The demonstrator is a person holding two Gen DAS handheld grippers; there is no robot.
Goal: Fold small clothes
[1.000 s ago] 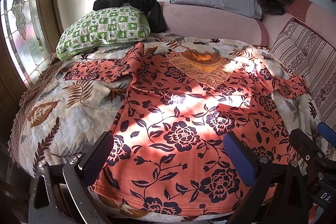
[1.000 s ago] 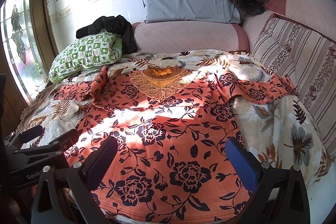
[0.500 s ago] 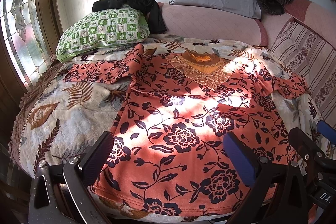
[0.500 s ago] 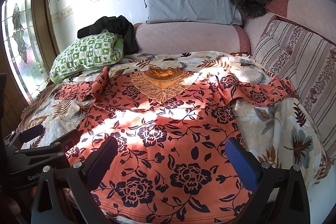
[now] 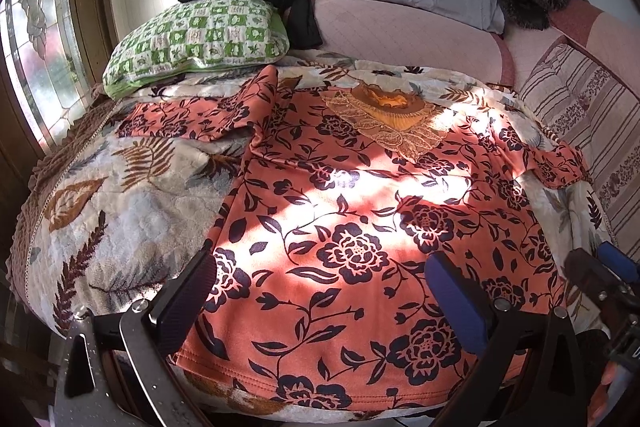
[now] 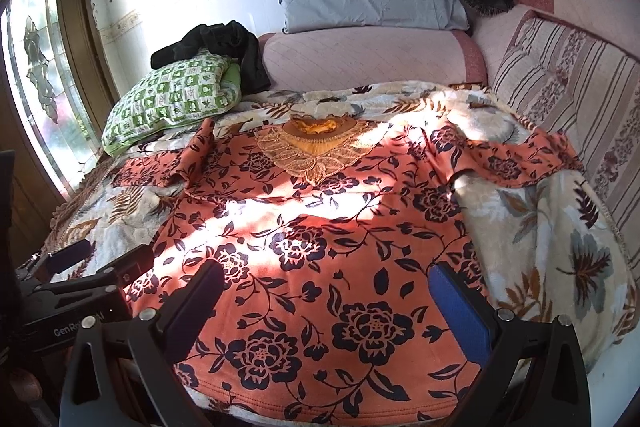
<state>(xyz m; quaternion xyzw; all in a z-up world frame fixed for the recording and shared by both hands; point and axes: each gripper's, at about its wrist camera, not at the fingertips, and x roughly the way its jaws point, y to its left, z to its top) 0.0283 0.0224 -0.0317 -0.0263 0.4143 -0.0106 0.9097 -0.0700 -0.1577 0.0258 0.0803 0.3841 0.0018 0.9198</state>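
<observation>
Holding both sets of jaws wide apart and empty, I have the left gripper (image 5: 320,291) and the right gripper (image 6: 326,301) poised just above the near hem of the orange floral-print top with dark blossoms (image 5: 352,227), which lies spread flat, front up, on the bed's plush leaf-patterned blanket (image 5: 120,195). Neither gripper touches the cloth as far as I can tell. The gold embroidered neckline (image 5: 384,119) points to the far side. The left sleeve (image 5: 192,115) is bunched and partly folded over at the shoulder, while the right sleeve (image 6: 516,163) trails toward the striped cushion (image 6: 580,99).

My worry from here: the top looks thin and slippery, the blanket thick and fuzzy, so a low pinch at the hem could catch blanket pile along with fabric and drag everything. Grabbing only the upper layer would open the hem instead of lifting it. The rumpled left sleeve will probably fold in crooked unless flattened first. Hard sunlight across the middle hides creases from me. A green checked pillow (image 5: 200,43) sits at the far left, well apart.
</observation>
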